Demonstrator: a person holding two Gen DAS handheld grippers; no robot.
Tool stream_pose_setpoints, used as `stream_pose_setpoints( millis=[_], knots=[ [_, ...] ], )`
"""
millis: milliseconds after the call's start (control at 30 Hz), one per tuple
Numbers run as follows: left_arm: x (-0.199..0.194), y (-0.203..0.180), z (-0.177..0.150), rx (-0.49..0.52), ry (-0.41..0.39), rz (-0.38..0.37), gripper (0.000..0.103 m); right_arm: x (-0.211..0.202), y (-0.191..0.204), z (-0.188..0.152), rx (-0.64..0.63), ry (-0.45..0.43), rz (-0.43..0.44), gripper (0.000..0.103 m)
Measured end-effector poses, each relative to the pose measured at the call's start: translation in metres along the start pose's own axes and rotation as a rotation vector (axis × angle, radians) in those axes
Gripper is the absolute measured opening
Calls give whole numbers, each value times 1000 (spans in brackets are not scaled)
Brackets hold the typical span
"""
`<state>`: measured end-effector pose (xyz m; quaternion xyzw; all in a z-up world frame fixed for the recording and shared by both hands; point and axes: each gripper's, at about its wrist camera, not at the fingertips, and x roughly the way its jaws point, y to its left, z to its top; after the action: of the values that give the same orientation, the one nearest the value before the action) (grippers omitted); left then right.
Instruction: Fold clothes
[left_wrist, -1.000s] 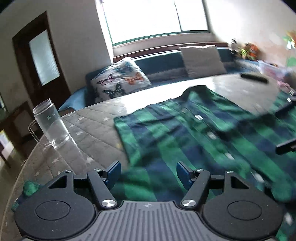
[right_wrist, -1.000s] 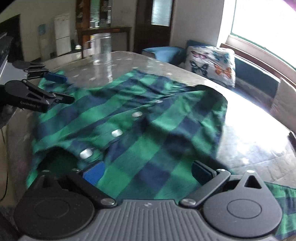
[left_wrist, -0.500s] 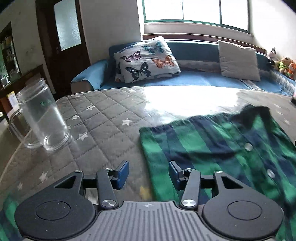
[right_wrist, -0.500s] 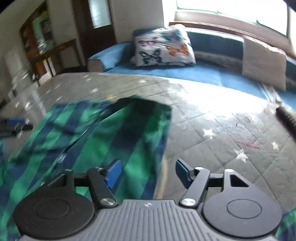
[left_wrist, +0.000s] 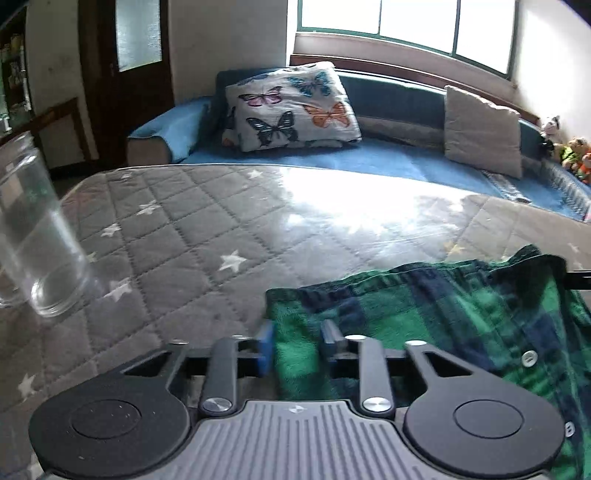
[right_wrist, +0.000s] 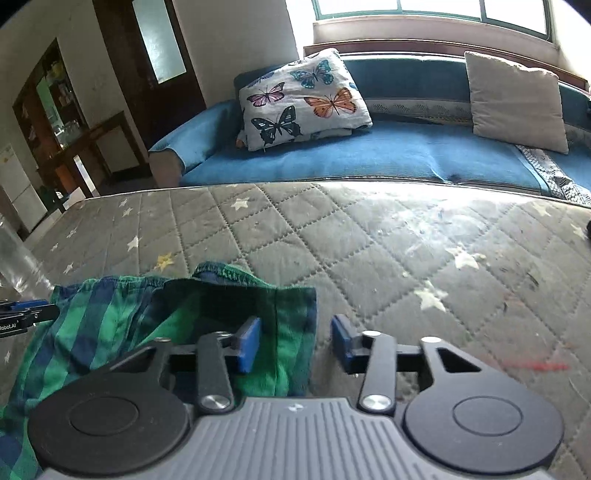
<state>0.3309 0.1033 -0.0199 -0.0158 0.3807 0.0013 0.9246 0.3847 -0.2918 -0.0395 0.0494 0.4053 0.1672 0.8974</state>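
A green and navy plaid shirt (left_wrist: 424, 317) lies flat on the quilted table, buttons up. Its far left corner sits between the fingers of my left gripper (left_wrist: 297, 341). The jaws are closing, and the blue pads touch the bunched cloth on both sides. In the right wrist view the shirt (right_wrist: 110, 325) fills the lower left. Its far right corner lies inside my right gripper (right_wrist: 295, 343), whose jaws are also closing. The left pad is on the cloth, but bare table shows between the hem and the right pad. The left gripper's tip (right_wrist: 22, 314) shows at that view's left edge.
A clear glass mug (left_wrist: 33, 236) stands on the grey star-quilted table cover (left_wrist: 184, 240), left of the shirt. Past the table's far edge is a blue sofa with a butterfly cushion (left_wrist: 291, 107) and a beige cushion (left_wrist: 480, 133). Bare quilt lies right of the shirt (right_wrist: 443, 277).
Both grippers moved from over the shirt's middle to its far corners. Their views rolled level and both pairs of jaws narrowed from wide open around the cloth.
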Motion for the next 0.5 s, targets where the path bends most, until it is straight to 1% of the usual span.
stream_pose_setpoints(
  millis=[33,100,133,233,267,333,400,433,467,500],
  knots=[
    [1,-1,0,3,-2,-8,6,2,0,1,3,-1,0,18],
    [-1,-5,-1,18,-18,2,3,6,0,2,8,-2,0,4],
    [-4,-9,-2,39,-41,30,3,5,1,2,4,-15,-15,1],
    [-19,-14,-4,75,-150,107,2,-4,4,0,-15,-64,-73,1],
    [-21,-14,-4,69,-165,113,2,-7,5,0,-22,-81,-92,0],
    [-14,-15,-3,75,-145,123,3,-1,3,-2,-27,-70,-122,0],
    [-5,-15,-6,68,-110,123,5,5,1,-5,-31,-54,-150,3],
    [-1,-14,-6,58,-88,122,7,3,1,-5,-25,-65,-158,3],
    [0,-12,-8,47,-82,124,8,0,2,-5,-17,-80,-163,6],
    [0,-11,-8,42,-83,126,11,-3,5,-4,-24,-86,-149,6]
  ],
)
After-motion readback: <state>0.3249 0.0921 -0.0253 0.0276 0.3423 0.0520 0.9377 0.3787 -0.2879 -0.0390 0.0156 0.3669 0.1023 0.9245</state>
